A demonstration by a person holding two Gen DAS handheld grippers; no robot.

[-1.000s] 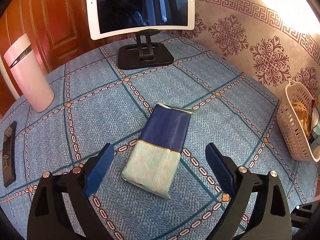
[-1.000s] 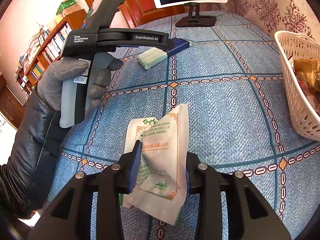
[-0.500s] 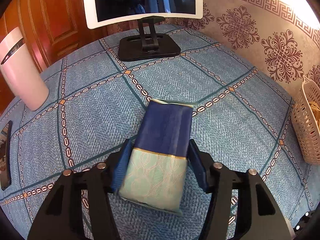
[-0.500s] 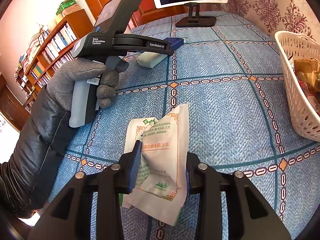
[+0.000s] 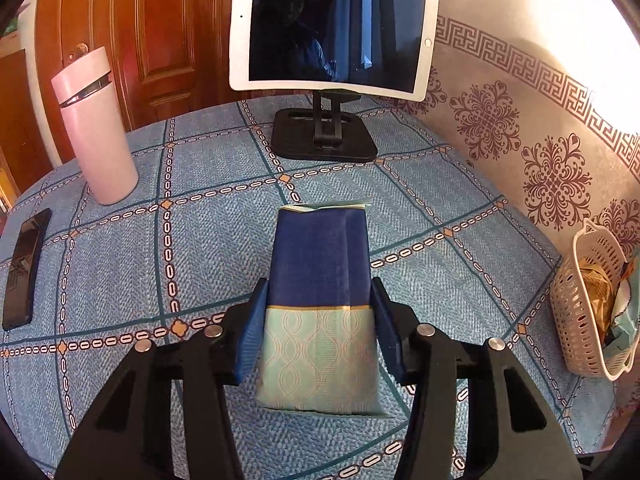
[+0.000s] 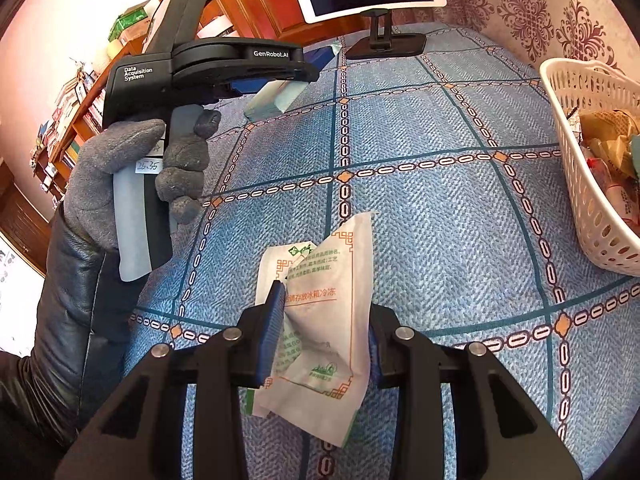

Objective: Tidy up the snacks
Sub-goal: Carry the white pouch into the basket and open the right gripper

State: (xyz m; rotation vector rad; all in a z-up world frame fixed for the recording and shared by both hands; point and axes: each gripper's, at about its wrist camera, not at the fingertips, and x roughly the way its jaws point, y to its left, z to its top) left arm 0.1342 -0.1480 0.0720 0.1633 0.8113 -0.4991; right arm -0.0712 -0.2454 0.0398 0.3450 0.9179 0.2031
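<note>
- The left gripper (image 5: 318, 332) is pinching the blue-and-green snack packet (image 5: 320, 304) between its pads, above the blue patterned tablecloth (image 5: 200, 248).
- The right gripper (image 6: 326, 332) is clamping a crumpled white wrapper (image 6: 324, 320).
- The white basket (image 6: 588, 184) is sitting right, holding snacks.

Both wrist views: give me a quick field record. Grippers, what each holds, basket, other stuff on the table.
left gripper: jaws have just been closing, pads now pressed on the blue and green packet
right gripper: shut on the white snack pouch, which is crumpled
basket: white, perforated, at the table's right edge, already holds wrapped snacks
tablecloth: blue, checked
tablet: on a black stand, screen dark
pink tumbler: upright, far left
black device: flat, at the left edge
gloved hand: grips the left gripper's handle
</note>
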